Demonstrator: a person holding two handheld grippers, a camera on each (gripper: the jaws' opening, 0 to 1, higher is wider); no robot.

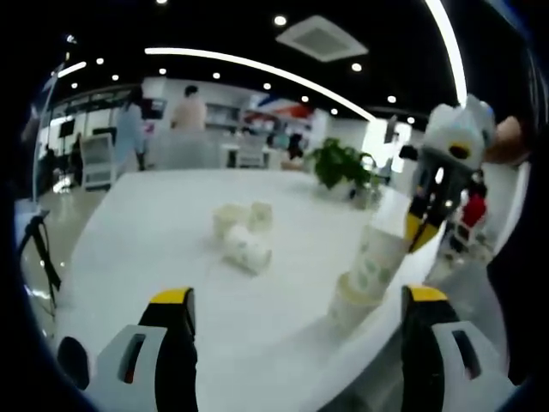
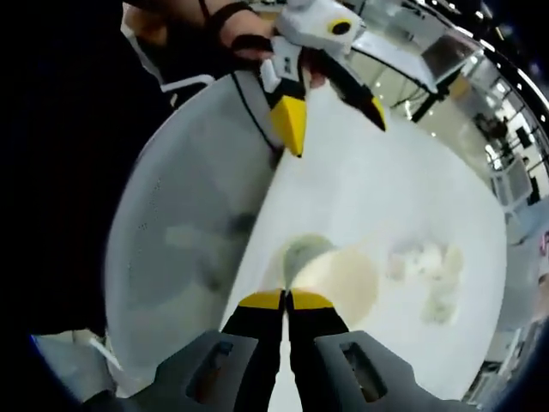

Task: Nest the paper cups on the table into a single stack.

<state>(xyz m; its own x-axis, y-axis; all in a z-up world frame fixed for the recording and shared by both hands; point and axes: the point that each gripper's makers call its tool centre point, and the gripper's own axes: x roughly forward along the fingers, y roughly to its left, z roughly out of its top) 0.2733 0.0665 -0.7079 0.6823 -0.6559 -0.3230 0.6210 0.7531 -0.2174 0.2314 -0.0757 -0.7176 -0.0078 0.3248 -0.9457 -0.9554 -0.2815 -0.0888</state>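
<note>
Left gripper view: the left gripper (image 1: 296, 313) sits low over the near edge of the white table (image 1: 154, 232), jaws wide apart, nothing between the yellow tips. Ahead on the tabletop lies a loose group of paper cups (image 1: 243, 232): one on its side nearest the camera, two more just behind it, close together or touching. To the right, near the table edge, a paper cup stack (image 1: 367, 279) stands slightly tilted, an upper cup set into lower ones. The right gripper (image 1: 426, 225) comes in from the upper right, its yellow tips at the rim of the top cup; a hand (image 1: 506, 140) holds it. A potted plant (image 1: 341, 163) sits at the far side of the table. People and office furniture blur in the background.

Right gripper view: looks down along the right gripper (image 2: 286, 300), jaws together with the yellow tips touching, pinched on the rim of the top cup (image 2: 330, 275), whose open mouth shows just beyond the tips. The left gripper (image 2: 330, 107) hangs above, open, held by a hand (image 2: 236, 43). The loose cups (image 2: 425, 266) blur to the right on the table (image 2: 412, 180).
</note>
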